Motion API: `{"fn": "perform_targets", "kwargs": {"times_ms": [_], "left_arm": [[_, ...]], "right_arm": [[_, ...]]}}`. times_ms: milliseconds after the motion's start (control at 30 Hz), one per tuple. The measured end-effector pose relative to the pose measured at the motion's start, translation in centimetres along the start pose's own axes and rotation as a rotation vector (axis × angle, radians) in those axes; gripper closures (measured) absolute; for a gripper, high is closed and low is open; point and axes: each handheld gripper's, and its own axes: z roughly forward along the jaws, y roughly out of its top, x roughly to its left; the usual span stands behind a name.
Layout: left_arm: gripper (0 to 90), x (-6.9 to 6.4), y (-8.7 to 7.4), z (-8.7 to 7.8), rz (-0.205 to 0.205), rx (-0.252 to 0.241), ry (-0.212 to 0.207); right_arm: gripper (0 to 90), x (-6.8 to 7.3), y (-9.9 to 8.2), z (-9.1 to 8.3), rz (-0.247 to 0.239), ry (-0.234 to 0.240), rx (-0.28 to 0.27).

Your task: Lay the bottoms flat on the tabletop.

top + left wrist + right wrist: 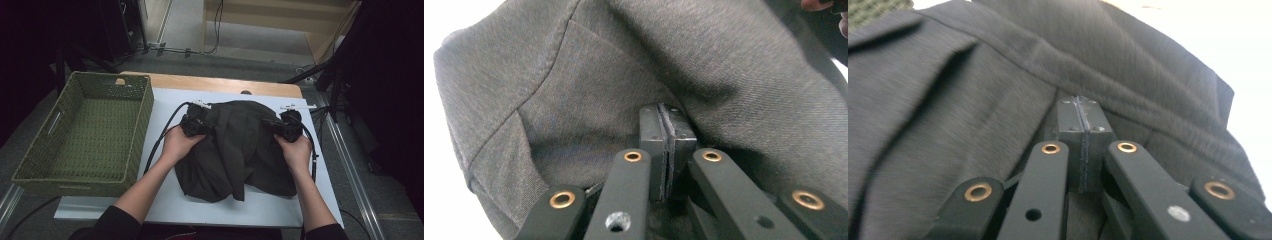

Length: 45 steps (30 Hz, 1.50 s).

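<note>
A dark grey garment [240, 155] lies crumpled on the white table cover [160, 200]. My left gripper [206, 125] sits at its upper left edge and my right gripper [273, 126] at its upper right edge, each held in a hand. In the left gripper view the jaws [665, 125] are pressed together with the garment's cloth [574, 75] bunched over their tips. The right gripper view shows the same: jaws [1081, 117] together, folds of the cloth [948, 100] drawn to the tip. Each looks shut on a thin pinch of fabric.
A green woven basket [145, 107] stands at the table's left, close to the left hand. Behind the white cover the wooden table edge [225, 82] shows. Cables trail from both grippers; stands and cables are on the floor beyond.
</note>
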Motion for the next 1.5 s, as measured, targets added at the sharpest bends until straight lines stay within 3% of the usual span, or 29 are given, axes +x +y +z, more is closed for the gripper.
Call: {"fn": "perform_targets", "kwargs": {"times_ms": [333, 767, 1000, 1200, 1500], "left_arm": [[89.9, 0.1, -2.0, 1.8, 0.002, 0.048, 0.008], [90.0, 0.8, -4.2, 2.3, -0.038, 0.052, -0.001], [90.0, 1.2, -4.6, 1.3, -0.038, 0.065, 0.012], [86.9, 1.2, -4.1, 0.3, -0.037, 0.050, 0.008], [76.6, 1.4, -2.8, -2.5, -0.054, -0.007, 0.012]], "right_arm": [[87.4, -0.6, -1.8, 2.4, 0.004, -0.023, 0.042], [87.7, -2.0, -3.7, 3.5, -0.007, -0.066, 0.122], [87.9, -3.9, -4.5, 2.3, 0.041, -0.072, 0.129], [87.5, -3.3, -4.4, 2.1, -0.005, -0.084, 0.130], [73.0, -2.7, -3.7, 0.7, -0.020, -0.034, 0.094]]}}
